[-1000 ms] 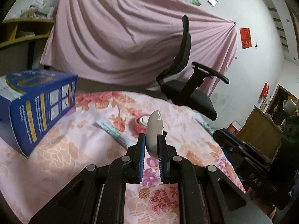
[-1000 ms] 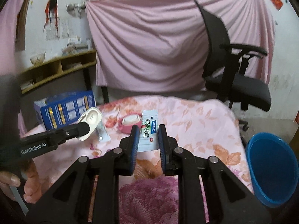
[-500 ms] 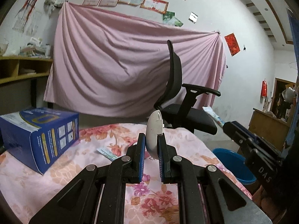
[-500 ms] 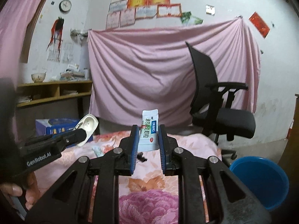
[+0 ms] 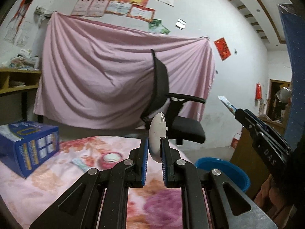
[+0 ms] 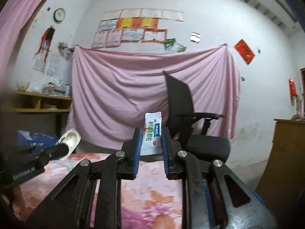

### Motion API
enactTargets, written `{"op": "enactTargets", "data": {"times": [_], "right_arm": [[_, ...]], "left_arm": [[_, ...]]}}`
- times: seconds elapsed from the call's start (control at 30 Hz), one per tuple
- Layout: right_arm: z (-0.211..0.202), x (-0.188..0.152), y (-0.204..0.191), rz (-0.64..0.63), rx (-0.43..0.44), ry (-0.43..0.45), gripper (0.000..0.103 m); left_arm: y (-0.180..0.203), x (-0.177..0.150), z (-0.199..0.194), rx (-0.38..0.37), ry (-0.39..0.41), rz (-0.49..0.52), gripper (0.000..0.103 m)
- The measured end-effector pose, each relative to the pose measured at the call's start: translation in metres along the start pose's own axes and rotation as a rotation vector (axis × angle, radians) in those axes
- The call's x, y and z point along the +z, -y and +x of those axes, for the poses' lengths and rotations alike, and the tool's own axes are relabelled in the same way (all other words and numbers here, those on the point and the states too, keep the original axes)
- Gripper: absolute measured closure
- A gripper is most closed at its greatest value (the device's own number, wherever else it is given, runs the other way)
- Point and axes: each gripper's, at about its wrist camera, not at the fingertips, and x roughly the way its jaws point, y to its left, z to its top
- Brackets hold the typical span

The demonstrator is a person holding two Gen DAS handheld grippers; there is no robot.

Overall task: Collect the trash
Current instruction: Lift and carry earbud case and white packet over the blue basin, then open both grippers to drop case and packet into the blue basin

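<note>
Past the floral-clothed table's [image 5: 47, 183] edge, open floor; level left gripper [image 5: 154, 145] clamps a white plastic lid [image 5: 156, 131], right gripper [image 6: 151, 143] a white printed sachet [image 6: 152, 131]

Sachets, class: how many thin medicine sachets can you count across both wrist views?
2. One white sachet is clamped upright in the right gripper; another sachet lies flat on the floral cloth beside the pink jar. Others may be hidden.

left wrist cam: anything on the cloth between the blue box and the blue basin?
Yes. In the left wrist view, a small pink jar and a flat sachet lie on the floral cloth between the blue box and blue basin.
</note>
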Motion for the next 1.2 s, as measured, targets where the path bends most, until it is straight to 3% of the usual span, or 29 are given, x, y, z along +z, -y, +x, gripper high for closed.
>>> {"op": "enactTargets", "data": {"times": [0.17,0.33,0.5,0.73,1.03,1.2], "right_arm": [[-0.007,0.005,0.038,0.045,-0.081,0.014,0.062],[-0.004,0.002,0.076,0.133,-0.116,-0.035,0.062],[0.004,-0.008,0.109,0.199,-0.158,-0.087,0.062],[0.019,-0.032,0.152,0.353,-0.181,-0.206,0.062],[0.039,-0.062,0.188,0.474,-0.211,-0.371,0.062],[0.041,-0.072,0.202,0.514,-0.214,-0.418,0.062]], "left_arm": [[0.040,0.011,0.028,-0.082,-0.009,-0.006,0.093],[0.078,0.010,0.059,-0.142,-0.068,0.045,0.093],[0.112,0.000,0.098,-0.192,-0.189,0.071,0.093],[0.138,-0.013,0.148,-0.256,-0.374,0.022,0.093],[0.161,-0.032,0.189,-0.275,-0.532,0.006,0.093],[0.166,-0.042,0.205,-0.260,-0.603,-0.013,0.093]]}}
